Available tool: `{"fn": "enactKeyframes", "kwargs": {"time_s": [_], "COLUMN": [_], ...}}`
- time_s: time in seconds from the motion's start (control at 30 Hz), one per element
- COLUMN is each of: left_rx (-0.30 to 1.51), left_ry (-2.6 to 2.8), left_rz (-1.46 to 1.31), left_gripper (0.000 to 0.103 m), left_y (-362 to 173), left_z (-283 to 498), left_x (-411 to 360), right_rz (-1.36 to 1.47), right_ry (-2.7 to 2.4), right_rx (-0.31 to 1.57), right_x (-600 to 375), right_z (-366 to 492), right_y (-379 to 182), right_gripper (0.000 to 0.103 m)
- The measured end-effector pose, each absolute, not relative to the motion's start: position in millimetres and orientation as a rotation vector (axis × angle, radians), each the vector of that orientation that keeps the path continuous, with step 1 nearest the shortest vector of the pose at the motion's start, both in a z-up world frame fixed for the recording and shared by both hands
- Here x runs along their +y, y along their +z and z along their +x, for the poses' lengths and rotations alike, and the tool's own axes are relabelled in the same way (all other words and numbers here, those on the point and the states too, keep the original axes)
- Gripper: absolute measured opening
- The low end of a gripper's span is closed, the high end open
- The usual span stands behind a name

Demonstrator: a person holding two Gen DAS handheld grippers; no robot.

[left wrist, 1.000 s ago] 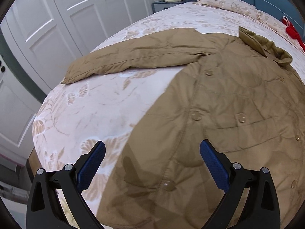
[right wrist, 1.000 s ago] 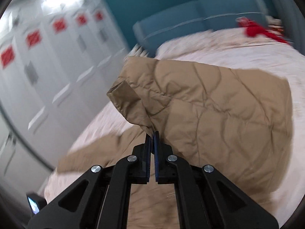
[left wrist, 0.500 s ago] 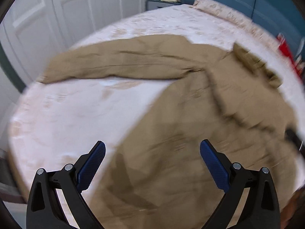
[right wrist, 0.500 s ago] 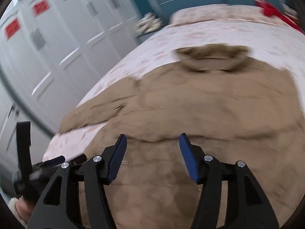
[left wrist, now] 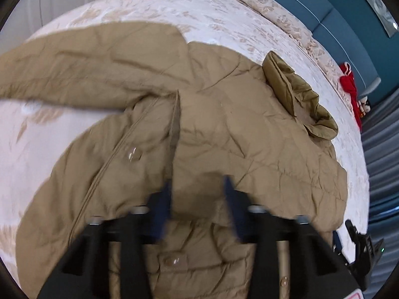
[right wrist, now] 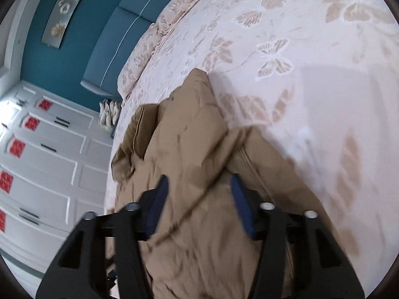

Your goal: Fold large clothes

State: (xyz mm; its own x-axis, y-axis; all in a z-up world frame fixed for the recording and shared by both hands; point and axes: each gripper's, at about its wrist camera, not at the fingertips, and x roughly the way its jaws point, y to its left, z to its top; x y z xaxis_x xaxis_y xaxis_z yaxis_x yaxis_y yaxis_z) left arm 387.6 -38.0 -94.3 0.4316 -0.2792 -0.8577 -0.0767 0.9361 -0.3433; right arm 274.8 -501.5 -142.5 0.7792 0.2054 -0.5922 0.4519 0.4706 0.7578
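A large tan quilted coat (left wrist: 224, 124) lies spread on the bed, one side folded over its front, one sleeve (left wrist: 74, 74) stretched out to the left and the hood (left wrist: 299, 94) at the far right. My left gripper (left wrist: 197, 191) is open, its blue pads on either side of a fold of the folded-over panel. In the right wrist view the coat (right wrist: 189, 149) fills the lower middle. My right gripper (right wrist: 198, 194) is open just above the fabric, its pads astride a ridge of cloth.
The bed (left wrist: 199, 17) has a pale floral bedspread (right wrist: 311, 49). A blue headboard (right wrist: 112, 49) and a red item (left wrist: 349, 87) are at the far end. White wardrobe doors (right wrist: 45, 162) stand beside the bed. The other gripper (left wrist: 361, 246) shows at lower right.
My right gripper let go of the coat side it had carried over and opened. Both grippers came down close onto the coat; the left's jaws are narrower than before.
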Motion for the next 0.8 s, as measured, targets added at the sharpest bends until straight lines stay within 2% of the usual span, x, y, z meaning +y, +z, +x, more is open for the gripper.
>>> {"fn": "enactKeyframes", "kwargs": {"time_s": [0.03, 0.1, 0.23, 0.33, 0.47, 0.6, 0.67, 0.8], "left_rx": [1.112, 1.064, 0.966, 1.003, 0.984, 0.96, 0.941, 0.911], "left_ry": [-0.131, -0.142, -0.123, -0.083, -0.062, -0.037, -0.03, -0.013], "left_rz": [-0.336, -0.313, -0.22, -0.119, -0.053, 0.005, 0.029, 0.057], "left_gripper": [0.006, 0.002, 0.002, 0.002, 0.005, 0.006, 0.007, 0.007], "left_y": [-92, -80, -65, -94, -121, -127, -130, -132], "left_z": [390, 397, 394, 395, 387, 387, 385, 379], "left_x": [-39, -40, -45, -55, -60, -67, -69, -73], "right_rz": [1.097, 1.091, 0.928, 0.811, 0.791, 0.633, 0.518, 0.431], "right_ry": [-0.162, -0.148, -0.14, -0.219, -0.241, -0.323, -0.406, -0.317], "right_rx": [0.696, 0.654, 0.552, 0.754, 0.804, 0.866, 0.873, 0.787], "right_x": [-504, -507, -499, -488, -484, -467, -454, -419], "right_z": [281, 292, 288, 309, 312, 312, 300, 287], "right_y": [-144, -136, -101, -140, -151, -134, -117, -84], "right_gripper": [0.006, 0.003, 0.002, 0.002, 0.003, 0.009, 0.009, 0.009]}}
